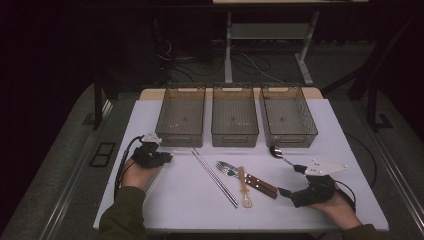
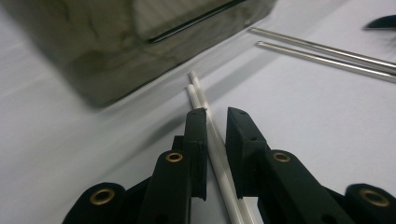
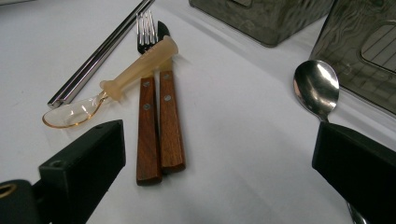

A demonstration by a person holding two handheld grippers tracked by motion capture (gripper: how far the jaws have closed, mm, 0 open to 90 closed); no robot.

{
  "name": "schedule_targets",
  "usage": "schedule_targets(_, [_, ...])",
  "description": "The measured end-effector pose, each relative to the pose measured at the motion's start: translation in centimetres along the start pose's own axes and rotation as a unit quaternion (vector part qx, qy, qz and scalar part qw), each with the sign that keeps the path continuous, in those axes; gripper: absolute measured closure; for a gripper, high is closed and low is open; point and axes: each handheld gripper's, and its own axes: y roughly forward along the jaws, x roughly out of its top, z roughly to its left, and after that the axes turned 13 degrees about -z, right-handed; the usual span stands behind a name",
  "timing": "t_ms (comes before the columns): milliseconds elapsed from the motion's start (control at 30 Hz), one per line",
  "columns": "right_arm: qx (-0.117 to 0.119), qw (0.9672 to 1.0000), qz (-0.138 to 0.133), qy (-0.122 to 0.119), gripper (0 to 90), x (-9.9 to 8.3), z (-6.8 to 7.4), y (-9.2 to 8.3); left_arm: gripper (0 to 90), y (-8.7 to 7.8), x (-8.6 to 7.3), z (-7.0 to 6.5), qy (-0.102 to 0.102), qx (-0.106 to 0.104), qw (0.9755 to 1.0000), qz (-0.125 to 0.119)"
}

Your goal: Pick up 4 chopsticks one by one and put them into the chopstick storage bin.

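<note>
My left gripper [image 1: 167,157] [image 2: 216,112] sits low over the white table, just in front of the left bin [image 1: 180,137] [image 2: 116,56]. It is shut on a pair of white chopsticks [image 2: 198,93], which run between its pads and stick out towards the bin. My right gripper [image 1: 290,180] [image 3: 217,140] rests at the front right with its jaws wide open and nothing between them. The handle of a metal spoon [image 1: 276,151] [image 3: 316,86] runs under its right jaw.
Two more clear bins, middle [image 1: 234,139] and right [image 1: 290,140], stand in the row at the back. Mid-table lie metal chopsticks [image 1: 215,177] [image 2: 327,53] [image 3: 102,46], a wood-handled fork [image 3: 148,130] and knife [image 3: 171,126], and an amber plastic spoon [image 1: 244,187] [image 3: 135,70] across them.
</note>
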Motion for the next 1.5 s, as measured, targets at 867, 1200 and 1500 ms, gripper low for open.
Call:
schedule_targets(867, [-0.001, 1.0, 0.0, 0.0, 2.5, 0.0, 0.0, -0.1, 62.5, 0.8, 0.9, -1.4, 0.007, -0.039, 0.9989, -0.026])
schedule_targets(1200, [0.002, 1.0, -0.004, 0.003, 2.5, 0.0, -0.1, -0.2, 45.4, -2.0, 0.2, -1.4, -0.03, -0.028, 0.9975, -0.057])
schedule_targets(1500, [0.02, 0.9996, -0.014, 0.017, 2.5, -0.1, -0.5, -1.0, 36.9, -3.2, -0.5, -2.8, -0.017, -0.026, 0.9974, -0.066])
